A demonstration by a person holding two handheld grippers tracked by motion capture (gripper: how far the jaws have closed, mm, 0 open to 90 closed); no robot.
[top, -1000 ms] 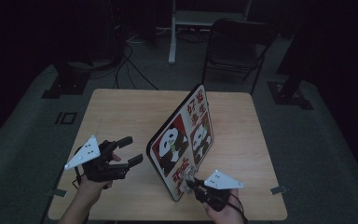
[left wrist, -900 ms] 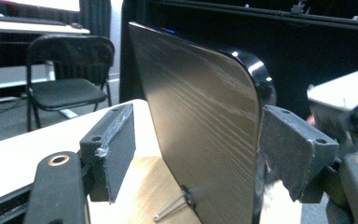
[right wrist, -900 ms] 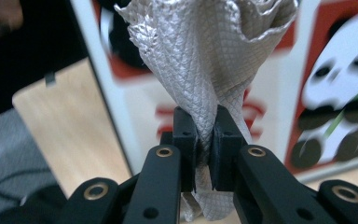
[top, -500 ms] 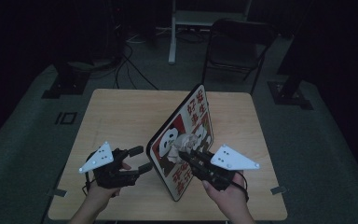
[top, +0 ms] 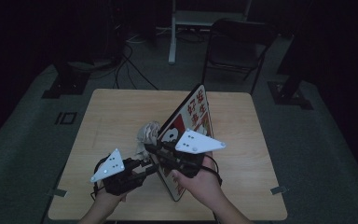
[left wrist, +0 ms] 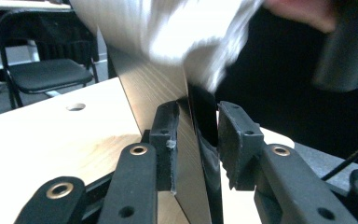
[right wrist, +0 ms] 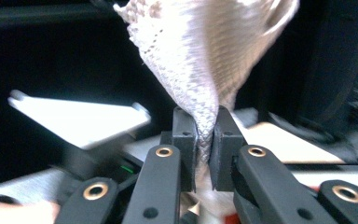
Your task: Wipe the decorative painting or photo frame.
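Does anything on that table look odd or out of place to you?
Yes: the printed board isn't lying flat. It is tipped up on edge, its edge between the jaws of the left gripper. The right gripper pinches a crumpled white cloth beside the board's plain side, held off the wooden table.

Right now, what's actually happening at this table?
A person works with two hand-held grippers at a wooden table. The left gripper is clamped on the edge of a board with red-and-white printing, tilting it up on its edge. The right gripper is shut on a white knitted cloth, holding it by the board's raised face.
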